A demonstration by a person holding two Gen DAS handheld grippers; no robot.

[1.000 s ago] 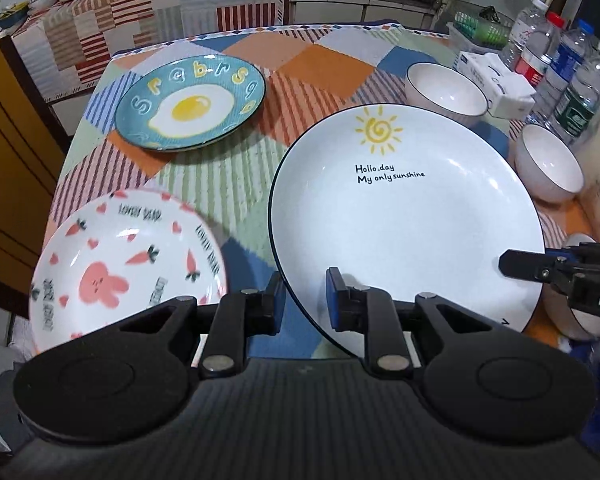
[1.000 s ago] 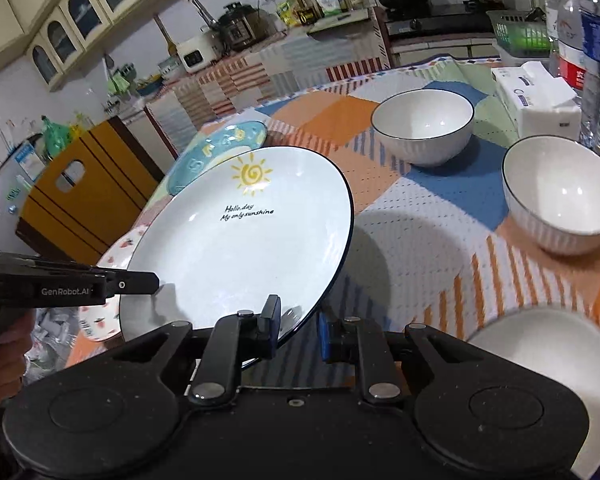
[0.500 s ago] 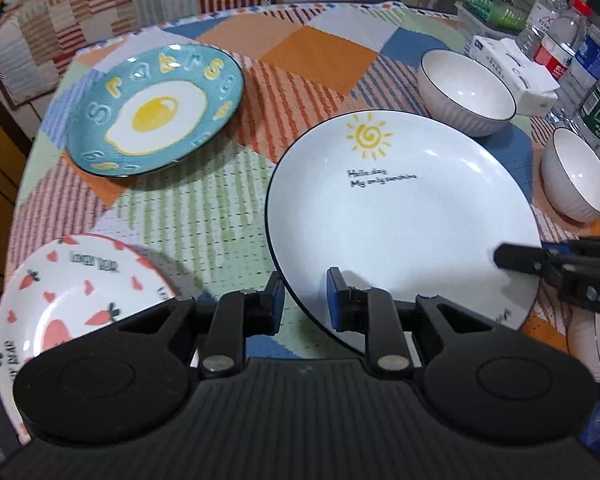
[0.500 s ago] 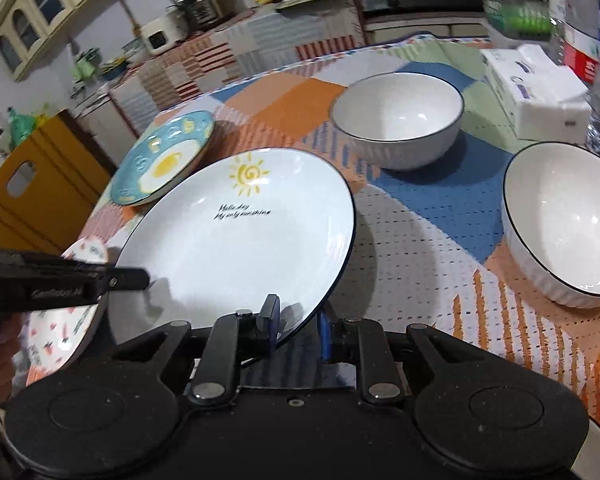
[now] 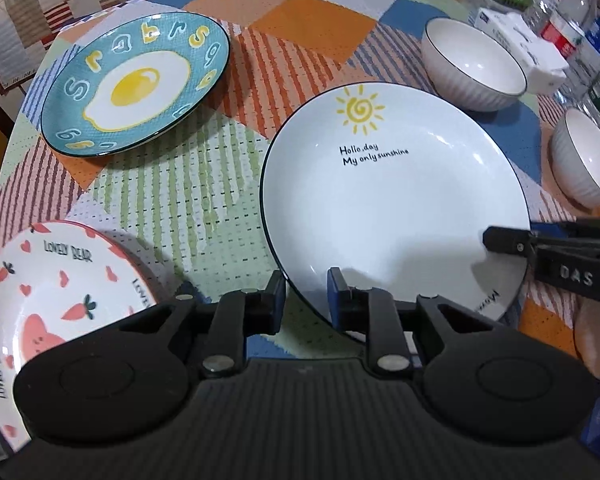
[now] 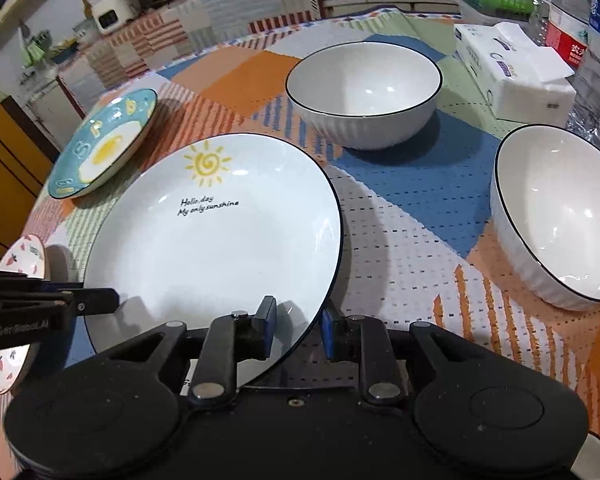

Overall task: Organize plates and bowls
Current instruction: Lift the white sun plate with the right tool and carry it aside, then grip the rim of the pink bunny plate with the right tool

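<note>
Large white sun plate (image 5: 396,216) flat on the patchwork tabletop (image 5: 204,184), left gripper (image 5: 306,296) at its seven o'clock rim and right gripper (image 6: 298,320) at its five o'clock rim. Left fingers (image 5: 336,292) narrowly parted astride the rim, grip impossible to confirm; right fingers (image 6: 266,316) just opening, rim between them, pads apart from it. Egg plate (image 5: 136,84) at ten o'clock, rabbit plate (image 5: 48,300) at eight, two white bowls (image 6: 364,92) at one and three.

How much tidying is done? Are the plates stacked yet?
Nothing is stacked yet. The left gripper grips the sunshine plate by its rim; the right gripper has just been opening its jaws around it. The egg plate, carrot plate and white bowls sit separately.
</note>
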